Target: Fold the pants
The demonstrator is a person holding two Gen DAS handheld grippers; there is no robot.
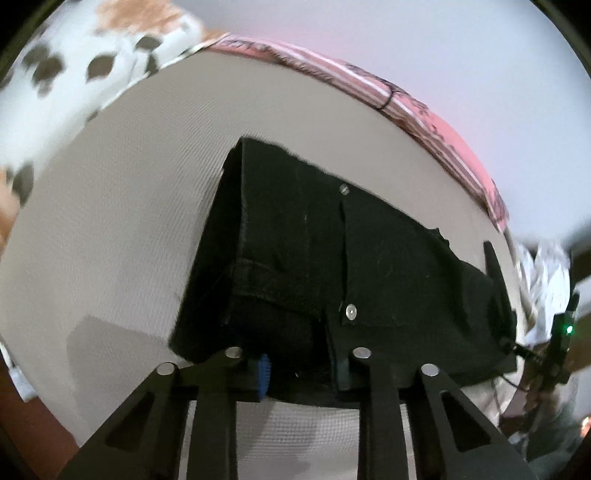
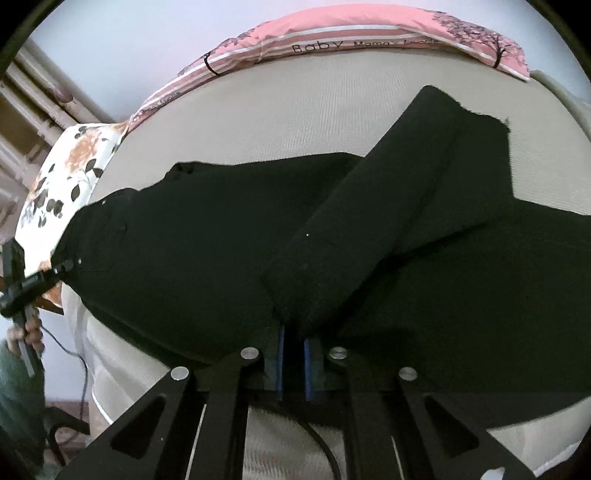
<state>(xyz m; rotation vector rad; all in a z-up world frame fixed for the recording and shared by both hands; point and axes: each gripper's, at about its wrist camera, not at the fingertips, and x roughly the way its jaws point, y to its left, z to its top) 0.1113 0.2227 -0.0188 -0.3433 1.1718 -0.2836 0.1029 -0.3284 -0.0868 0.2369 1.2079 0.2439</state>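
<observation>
Where pants [image 2: 207, 236] lie, pillow [image 2: 332, 35] reads "Baby".

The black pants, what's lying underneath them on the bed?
The black pants lie on a beige mattress, visible all round them. One leg is folded over on top. Whatever is directly beneath the cloth is covered.
</observation>
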